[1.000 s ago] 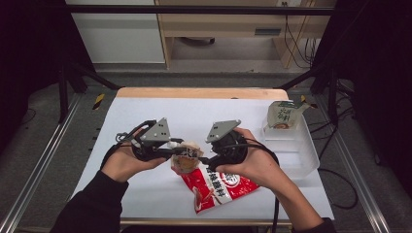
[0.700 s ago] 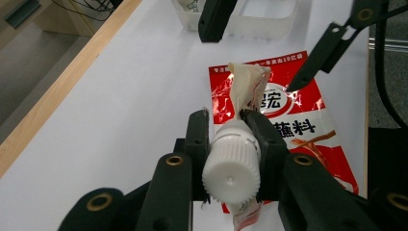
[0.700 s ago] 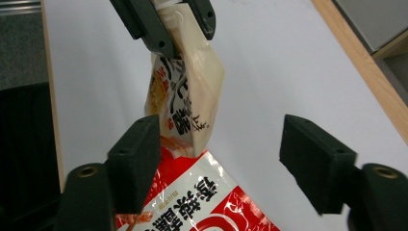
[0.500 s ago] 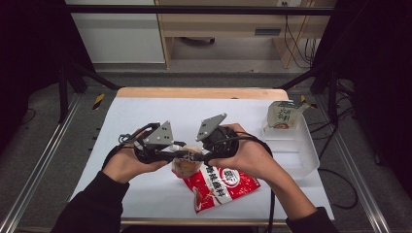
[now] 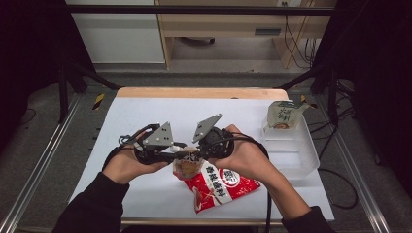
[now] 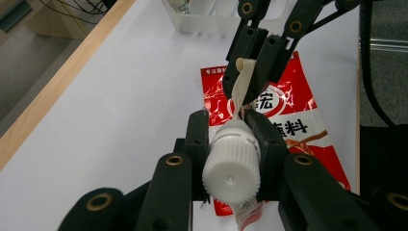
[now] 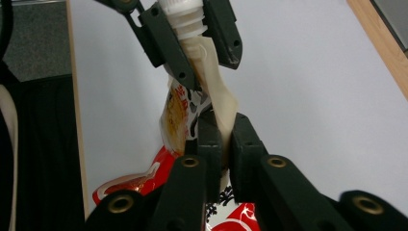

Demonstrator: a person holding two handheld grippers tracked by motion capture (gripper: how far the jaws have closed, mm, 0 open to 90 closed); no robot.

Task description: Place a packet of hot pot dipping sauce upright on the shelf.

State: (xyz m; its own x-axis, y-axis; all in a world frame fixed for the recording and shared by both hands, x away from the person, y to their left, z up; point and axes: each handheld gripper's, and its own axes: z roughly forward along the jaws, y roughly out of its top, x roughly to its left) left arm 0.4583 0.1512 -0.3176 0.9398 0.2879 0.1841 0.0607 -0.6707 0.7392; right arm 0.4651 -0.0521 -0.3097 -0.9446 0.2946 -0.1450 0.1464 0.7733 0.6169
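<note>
Fingers of the left gripper [image 6: 230, 147] clamp the ribbed white cap [image 6: 231, 166] of a small spouted pouch [image 5: 187, 166], one finger on each side of the cap, whose flat top faces that gripper's own camera. The pouch's long axis runs from the cap away between the two grippers, and in the right gripper view the cap [image 7: 185, 17] sits at the far end, pointing away from the right gripper [image 7: 222, 144], with the printed body hanging down toward the table [image 5: 145, 119]. Fingers of the right gripper have just been closing and now stand pressed nearly together, pinching a pale, twisted strip [image 7: 219, 103] of the pouch's film just behind the spout; the strip stretches straight from the cap to those fingers. In the left gripper view the same strip [image 6: 240, 84] rises beyond the cap into the right gripper's fingers, which come in from the top. In the high view both grippers meet above the near middle of the table, the left gripper [image 5: 172, 153] on the left and the right gripper [image 5: 199, 150] on the right, tips almost touching, with the pouch between and just below them. A red sachet [image 5: 218, 187] lies flat on the table beneath the fingers, on the right gripper's side, its long axis slanting away from the cap. A clear tray [image 5: 303, 160] sits well apart beyond the right hand [image 5: 243, 158], with a green-and-white packet [image 5: 283, 115] leaning at its far end.
</note>
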